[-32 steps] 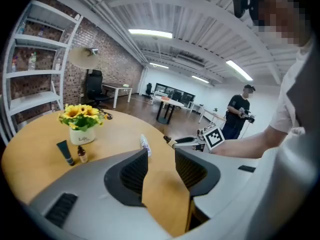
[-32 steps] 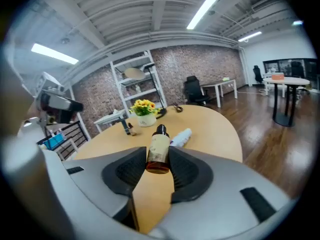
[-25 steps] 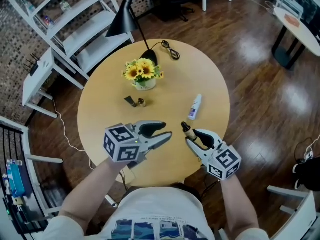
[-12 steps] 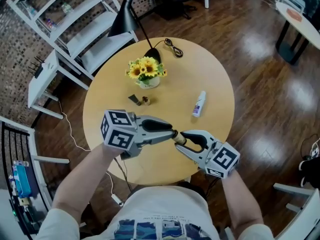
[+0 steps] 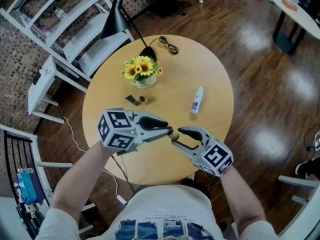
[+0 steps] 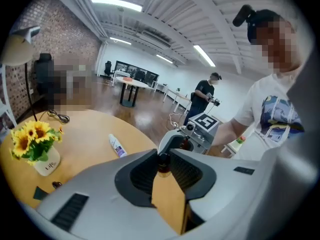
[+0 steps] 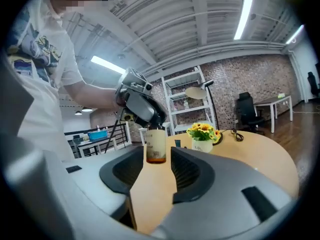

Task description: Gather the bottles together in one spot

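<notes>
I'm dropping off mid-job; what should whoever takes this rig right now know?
Left tongs: jaws just closed on the dark cap of the small amber glass bottle, held in the air.
Right tongs: jaws just opened; bottle between them, untouched.
White plastic bottle lies on its side on the round wooden table.
Nothing gathered yet. Left to do: set the amber bottle beside it.

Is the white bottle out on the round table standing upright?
No, the white bottle lies flat on its side on the round table, as the head view shows.
</notes>
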A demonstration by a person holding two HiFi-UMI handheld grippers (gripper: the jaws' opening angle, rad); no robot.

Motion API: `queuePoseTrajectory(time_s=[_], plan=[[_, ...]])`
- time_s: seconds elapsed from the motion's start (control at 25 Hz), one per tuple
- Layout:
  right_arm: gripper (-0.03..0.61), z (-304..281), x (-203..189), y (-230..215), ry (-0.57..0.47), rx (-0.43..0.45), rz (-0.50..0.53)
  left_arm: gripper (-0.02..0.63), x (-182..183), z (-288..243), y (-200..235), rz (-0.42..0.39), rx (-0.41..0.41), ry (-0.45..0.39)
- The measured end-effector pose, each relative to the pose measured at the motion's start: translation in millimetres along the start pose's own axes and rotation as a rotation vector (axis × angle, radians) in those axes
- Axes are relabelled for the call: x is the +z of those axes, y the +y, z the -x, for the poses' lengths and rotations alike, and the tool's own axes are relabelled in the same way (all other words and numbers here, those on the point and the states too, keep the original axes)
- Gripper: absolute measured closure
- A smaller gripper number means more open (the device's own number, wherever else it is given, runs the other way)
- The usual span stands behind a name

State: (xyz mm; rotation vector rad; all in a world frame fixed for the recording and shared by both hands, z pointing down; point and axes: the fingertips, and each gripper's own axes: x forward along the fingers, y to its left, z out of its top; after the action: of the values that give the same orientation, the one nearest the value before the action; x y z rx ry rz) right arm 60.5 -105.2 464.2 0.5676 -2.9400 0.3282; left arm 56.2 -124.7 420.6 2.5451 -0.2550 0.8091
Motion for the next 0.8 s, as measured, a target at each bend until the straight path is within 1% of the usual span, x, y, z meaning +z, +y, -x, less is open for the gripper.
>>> queuePoseTrajectory(time_s=[0.08,0.2,0.28,0.4,0.48,0.6,0.8], plan=[[0.36,1,-11,-11,0.04,-0.042,-0.005,0.537,0,1,17,-0.047,0.076,0.029],[0.359,6,-22,-22,0.087,-0.092,-0.02,0.538,-3,7,56,-0.116,0.23,0.081],[0.359,8,-27,-29,0.105,-0.131,-0.032,0.538,-8,12,85,-0.129,0.323,0.106],[0.359,12,-30,-40,0.115,-0.191,-0.059,0.538,-13,18,124,-0.106,0.436,0.12],[0.359,14,-34,-43,0.132,-0.209,-0.08,0.538,-14,20,143,-0.086,0.479,0.116],[0.359,17,-41,-44,0.162,-0.221,-0.093,0.538,-15,17,165,-0.066,0.5,0.124],[0.359,21,-42,-45,0.168,-0.236,-0.104,0.538,-24,13,203,-0.061,0.532,0.189]])
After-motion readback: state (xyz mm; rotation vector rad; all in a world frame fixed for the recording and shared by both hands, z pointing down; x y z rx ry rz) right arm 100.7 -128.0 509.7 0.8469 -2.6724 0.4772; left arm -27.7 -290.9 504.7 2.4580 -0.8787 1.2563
